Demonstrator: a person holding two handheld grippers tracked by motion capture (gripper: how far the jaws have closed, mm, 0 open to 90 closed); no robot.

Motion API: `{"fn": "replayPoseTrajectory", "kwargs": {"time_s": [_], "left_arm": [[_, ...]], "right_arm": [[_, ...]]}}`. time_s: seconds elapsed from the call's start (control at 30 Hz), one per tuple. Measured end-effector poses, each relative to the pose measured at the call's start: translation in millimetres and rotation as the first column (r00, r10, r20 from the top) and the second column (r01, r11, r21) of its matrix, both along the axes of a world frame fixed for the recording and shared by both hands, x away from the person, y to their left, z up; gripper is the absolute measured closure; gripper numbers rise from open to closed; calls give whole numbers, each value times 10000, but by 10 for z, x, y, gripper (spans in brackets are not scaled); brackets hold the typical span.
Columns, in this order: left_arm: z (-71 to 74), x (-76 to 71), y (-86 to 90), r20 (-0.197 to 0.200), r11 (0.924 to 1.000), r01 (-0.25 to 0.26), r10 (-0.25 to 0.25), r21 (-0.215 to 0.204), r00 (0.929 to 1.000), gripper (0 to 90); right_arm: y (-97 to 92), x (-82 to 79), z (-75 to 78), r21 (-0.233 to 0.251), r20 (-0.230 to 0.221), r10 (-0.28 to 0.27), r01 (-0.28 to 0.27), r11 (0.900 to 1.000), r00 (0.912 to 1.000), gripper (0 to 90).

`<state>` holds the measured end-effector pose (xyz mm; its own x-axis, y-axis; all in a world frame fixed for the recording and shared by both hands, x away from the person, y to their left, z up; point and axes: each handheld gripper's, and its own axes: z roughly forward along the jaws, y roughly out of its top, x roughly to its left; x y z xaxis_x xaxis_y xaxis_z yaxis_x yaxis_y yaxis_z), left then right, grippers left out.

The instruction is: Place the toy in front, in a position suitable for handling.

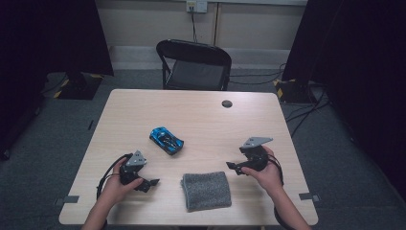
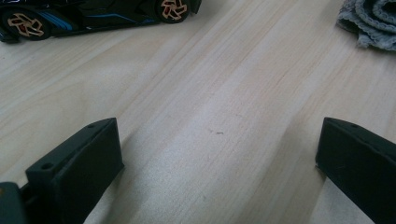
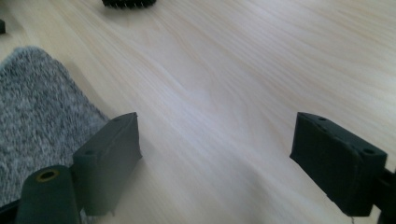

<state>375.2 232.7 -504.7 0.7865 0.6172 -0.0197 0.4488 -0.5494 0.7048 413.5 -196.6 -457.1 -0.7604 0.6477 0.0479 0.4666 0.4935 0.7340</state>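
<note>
Both sets of jaws are spread wide with nothing in them, just bare table [image 1: 201,115] between. The left gripper [image 1: 152,182] and right gripper [image 1: 233,166] sit either side of the folded grey cloth [image 1: 207,190]. The blue toy car [image 1: 166,140] is a bit further back, nearer the left one.

Dim, soft overhead light; dark corners, slightly blurred close-ups.

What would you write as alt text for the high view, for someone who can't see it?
A person's hands hold the left gripper and right gripper, both open, low over a light wooden table, either side of a folded grey cloth. A blue toy car sits mid-table; a black chair stands beyond.
</note>
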Motion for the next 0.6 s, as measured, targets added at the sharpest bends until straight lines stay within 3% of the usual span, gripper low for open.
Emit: {"fn": "replayPoseTrajectory", "kwargs": {"time_s": [0.47, 0.6], "left_arm": [[0, 0, 0, -5, 10000, -3, 3, -4, 10000, 0], [0, 0, 0, -3, 10000, -2, 2, 1, 10000, 0]], "right_arm": [[437, 156, 49, 42, -98, 154, -154, 9999, 9998, 148], [633, 203, 53, -78, -177, 451, -453, 9989, 9988, 148]]}}
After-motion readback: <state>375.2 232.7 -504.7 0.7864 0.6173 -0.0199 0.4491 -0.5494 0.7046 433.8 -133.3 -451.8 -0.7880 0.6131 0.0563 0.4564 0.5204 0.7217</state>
